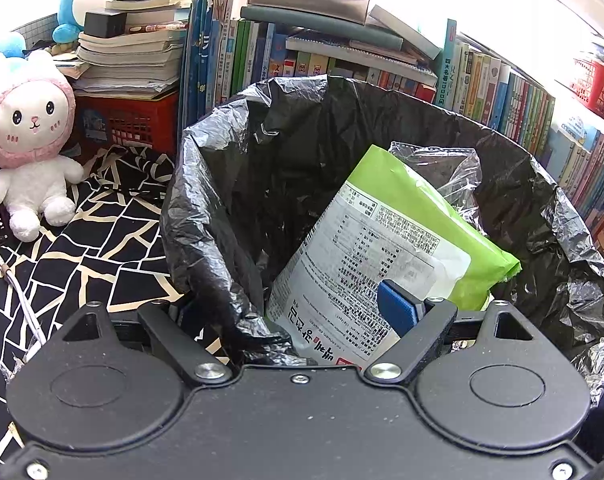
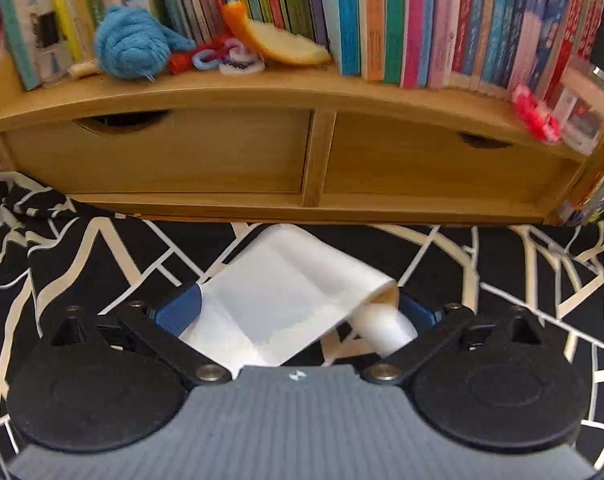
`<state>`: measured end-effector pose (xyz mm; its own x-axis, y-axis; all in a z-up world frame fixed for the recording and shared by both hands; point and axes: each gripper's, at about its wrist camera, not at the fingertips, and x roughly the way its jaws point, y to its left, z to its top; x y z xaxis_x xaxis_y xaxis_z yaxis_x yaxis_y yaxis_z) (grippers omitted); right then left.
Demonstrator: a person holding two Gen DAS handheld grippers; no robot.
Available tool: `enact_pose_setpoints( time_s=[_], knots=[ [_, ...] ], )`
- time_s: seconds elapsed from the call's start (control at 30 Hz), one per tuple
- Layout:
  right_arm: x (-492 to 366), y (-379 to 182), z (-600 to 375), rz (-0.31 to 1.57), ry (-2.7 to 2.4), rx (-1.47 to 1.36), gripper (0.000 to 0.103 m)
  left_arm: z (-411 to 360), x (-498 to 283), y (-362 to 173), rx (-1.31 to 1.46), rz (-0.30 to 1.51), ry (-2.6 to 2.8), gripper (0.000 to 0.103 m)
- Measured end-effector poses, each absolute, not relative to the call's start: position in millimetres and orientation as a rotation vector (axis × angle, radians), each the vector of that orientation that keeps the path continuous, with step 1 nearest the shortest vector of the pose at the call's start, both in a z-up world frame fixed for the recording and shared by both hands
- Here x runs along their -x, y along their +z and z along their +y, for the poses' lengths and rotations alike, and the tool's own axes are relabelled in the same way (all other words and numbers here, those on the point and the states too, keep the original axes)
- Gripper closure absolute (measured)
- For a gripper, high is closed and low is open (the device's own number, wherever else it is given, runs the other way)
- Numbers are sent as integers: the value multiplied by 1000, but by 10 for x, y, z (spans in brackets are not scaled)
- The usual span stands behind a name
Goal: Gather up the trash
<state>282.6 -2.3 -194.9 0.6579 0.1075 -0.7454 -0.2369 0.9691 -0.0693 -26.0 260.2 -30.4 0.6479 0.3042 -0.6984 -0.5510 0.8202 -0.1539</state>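
While the left gripper (image 1: 302,312) pinches the bin liner (image 1: 221,208) rim, the right gripper's (image 2: 297,312) jaws stand spread around white paper (image 2: 285,300) at 12 o'clock.

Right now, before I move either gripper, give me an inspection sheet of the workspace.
Surface: black cloth with pale crack pattern, rumpled near the shelf.
Job's things: white paper lying on the cloth; bin bag holds a green packet and clear plastic.
Clutter: orange peel and blue yarn on the wooden shelf; plush rabbit on the cloth.
Grippers: left gripper straddles the bag's rim, one pad against the packet, grip unclear; right gripper open, paper between its fingers.
Cables: grey cable on the cloth at left.
Surroundings: books, red basket, two drawers.
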Motion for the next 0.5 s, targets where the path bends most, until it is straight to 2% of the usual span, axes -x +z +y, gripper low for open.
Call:
enact_pose_setpoints(
  time_s=[0.07,0.23,0.3,0.37,0.4,0.5],
  knots=[
    [-2844,-1954,-23,845,194,143,2,2612,259,-304,375,709,499,17],
    [-2737,-1881,-4,841,259,137,35,2626,235,-304,375,705,500,17],
    [-2701,-1842,13,842,265,141,59,2628,228,-303,374,706,500,17],
    [-2672,-1800,6,846,283,121,72,2627,227,-303,371,706,500,17],
    [-2642,-1784,18,843,287,115,84,2627,226,-304,370,706,500,17],
    [-2581,-1672,66,808,273,133,90,2626,231,-308,368,706,499,18]
  ],
)
